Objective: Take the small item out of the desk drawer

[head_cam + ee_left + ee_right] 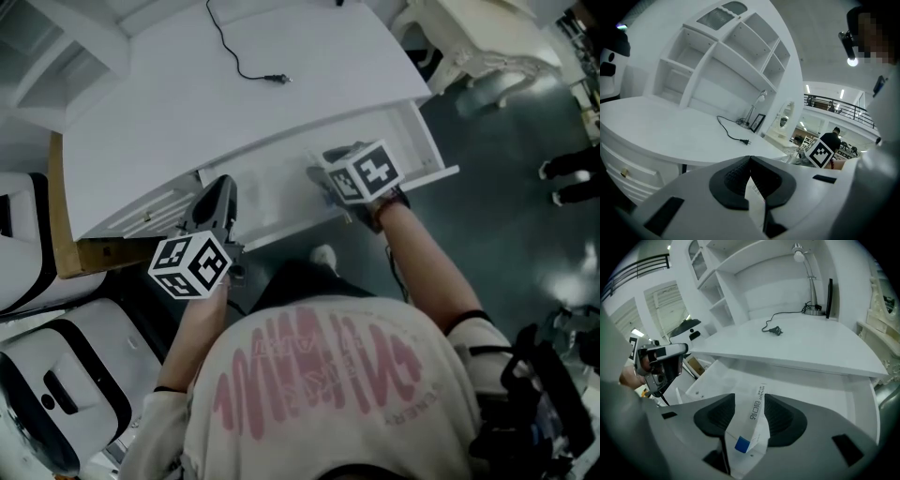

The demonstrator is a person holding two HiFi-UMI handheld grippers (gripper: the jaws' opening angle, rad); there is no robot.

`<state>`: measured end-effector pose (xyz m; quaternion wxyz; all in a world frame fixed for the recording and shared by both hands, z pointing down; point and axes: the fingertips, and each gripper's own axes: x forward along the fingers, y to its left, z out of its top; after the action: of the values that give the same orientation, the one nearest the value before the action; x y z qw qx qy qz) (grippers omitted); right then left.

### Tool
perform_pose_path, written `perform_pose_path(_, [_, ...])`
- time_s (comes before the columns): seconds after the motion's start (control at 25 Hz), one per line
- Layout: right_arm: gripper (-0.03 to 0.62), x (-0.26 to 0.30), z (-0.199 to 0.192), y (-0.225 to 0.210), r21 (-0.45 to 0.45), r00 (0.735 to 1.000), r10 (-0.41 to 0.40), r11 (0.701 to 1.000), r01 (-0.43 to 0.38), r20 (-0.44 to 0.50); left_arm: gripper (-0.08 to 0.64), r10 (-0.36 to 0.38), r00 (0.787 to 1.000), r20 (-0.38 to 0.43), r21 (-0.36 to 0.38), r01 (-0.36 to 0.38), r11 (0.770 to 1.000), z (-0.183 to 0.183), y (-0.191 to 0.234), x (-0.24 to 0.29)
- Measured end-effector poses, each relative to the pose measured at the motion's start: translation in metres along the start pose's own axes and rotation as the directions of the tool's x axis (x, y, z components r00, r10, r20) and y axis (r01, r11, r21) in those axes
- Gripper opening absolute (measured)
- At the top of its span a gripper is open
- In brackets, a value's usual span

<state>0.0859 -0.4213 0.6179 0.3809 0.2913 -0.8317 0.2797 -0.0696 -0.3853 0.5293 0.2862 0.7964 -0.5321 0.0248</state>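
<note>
White desk (309,56) with black cable (246,73)

We cannot read the box's (749,423) print (too small), nor name the left gripper's (750,158) 1 white slip (753,197).

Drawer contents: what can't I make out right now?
- Head view: the right tongs and marker cube cover part of the drawer.
- Right gripper view: print on the white box is too small; the tongs' body hides its near end.
- Left gripper view: the left tongs hide most of a white slip.

Left gripper (750,158) closed, right gripper (750,398) wide
</note>
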Motion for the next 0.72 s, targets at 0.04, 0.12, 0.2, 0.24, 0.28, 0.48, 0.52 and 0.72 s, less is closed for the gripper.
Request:
perform_pose_path(0.04, [0.213,0.004,-0.002,-0.001,-0.007,1.0,-0.011,1.0,0.011,-0.023,0.029,0.005,1.0,0.0,-0.001,-0.005,1.0,-0.002,0.002,0.0])
perform_pose_path(0.12, [0.213,0.012,-0.007,-0.002,-0.017,0.997,-0.033,0.999,0.032,-0.068,0.029,0.018,1.0,-0.006,-0.01,-0.018,1.0,-0.007,0.007,-0.001])
perform_pose_path(0.2, [0.213,0.019,-0.013,-0.004,-0.03,0.993,-0.052,0.998,0.049,-0.108,0.029,0.024,1.0,-0.002,-0.024,-0.024,0.999,-0.01,0.012,-0.003])
perform_pose_path(0.24, [0.208,0.022,-0.014,-0.006,-0.035,0.991,-0.061,0.998,0.057,-0.121,0.029,0.025,1.0,0.001,-0.029,-0.025,0.999,-0.011,0.015,-0.004])
perform_pose_path(0.28, [0.2,0.024,-0.016,-0.007,-0.036,0.989,-0.069,0.997,0.065,-0.128,0.029,0.026,1.0,0.005,-0.032,-0.026,0.999,-0.012,0.018,-0.004])
perform_pose_path(0.48, [0.121,0.031,-0.02,-0.013,0.022,0.991,-0.062,0.998,0.065,-0.121,0.029,0.029,0.999,0.019,-0.056,-0.028,0.998,-0.016,0.027,-0.005])
perform_pose_path(0.52, [0.12,0.032,-0.02,-0.013,0.043,0.992,-0.05,0.998,0.055,-0.118,0.029,0.026,0.999,0.023,-0.058,-0.025,0.998,-0.015,0.027,-0.005])
perform_pose_path(0.72, [0.11,0.03,-0.021,-0.015,0.081,0.992,-0.035,0.996,0.045,-0.121,0.029,0.01,0.999,0.035,-0.056,-0.008,0.998,-0.012,0.022,-0.005])
